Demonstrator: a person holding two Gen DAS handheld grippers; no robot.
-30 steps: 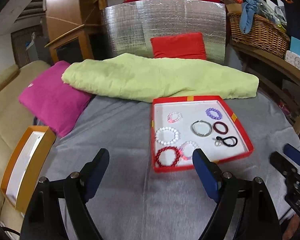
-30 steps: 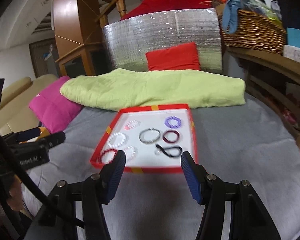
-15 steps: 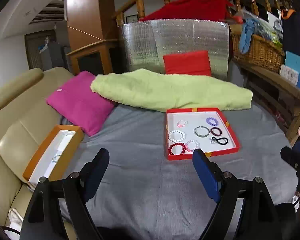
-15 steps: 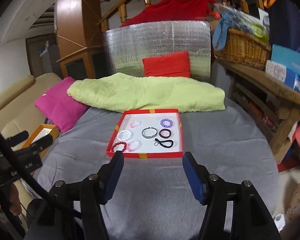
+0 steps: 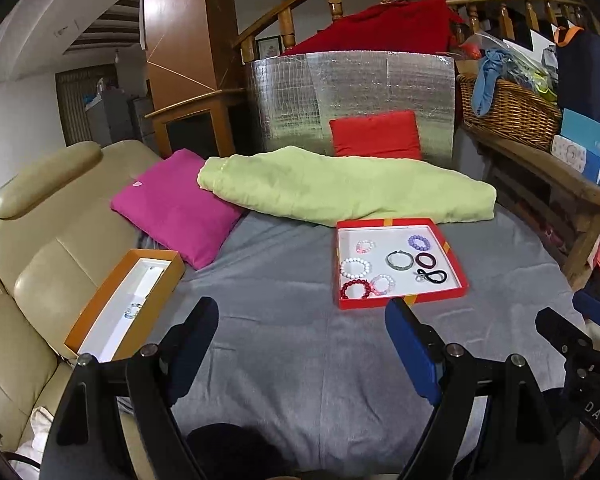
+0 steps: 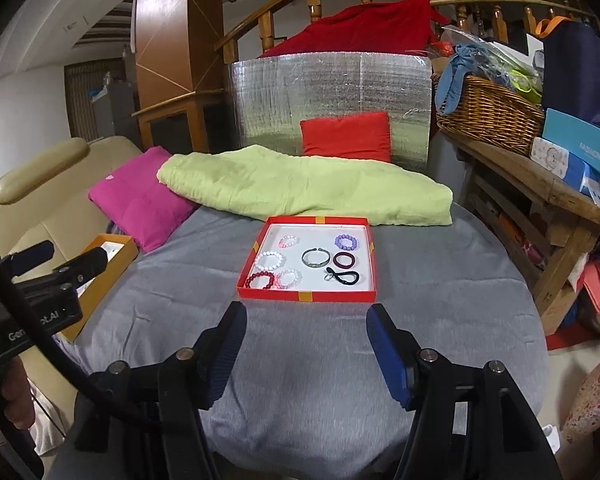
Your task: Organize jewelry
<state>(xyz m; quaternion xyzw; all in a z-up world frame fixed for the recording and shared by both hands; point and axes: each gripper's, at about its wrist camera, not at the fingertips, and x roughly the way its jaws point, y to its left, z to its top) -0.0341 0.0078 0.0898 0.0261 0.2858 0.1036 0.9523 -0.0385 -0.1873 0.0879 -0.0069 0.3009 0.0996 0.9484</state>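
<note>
A red tray (image 5: 398, 303) (image 6: 307, 296) with a white floor lies on the grey-covered table and holds several bracelets: a white bead one (image 5: 355, 267), a dark red bead one (image 5: 355, 290), a purple one (image 5: 419, 243), a silver bangle (image 5: 399, 259) and a black hair tie (image 6: 345, 277). An orange box (image 5: 118, 302) (image 6: 112, 258) with a small bracelet inside (image 5: 134, 309) lies on the beige sofa at the left. My left gripper (image 5: 302, 334) is open and empty, well short of the tray. My right gripper (image 6: 304, 338) is open and empty, just in front of the tray.
A magenta cushion (image 5: 176, 210), a green blanket (image 5: 348, 190) and a red cushion (image 5: 376, 134) lie behind the tray. A wooden bench with a wicker basket (image 5: 508, 110) and boxes stands at the right. The beige sofa (image 5: 32, 248) borders the table's left edge.
Both grippers have pulled back and up from the tray, which now looks smaller and farther. The orange box on the sofa has come fully into view. Both stay open.
</note>
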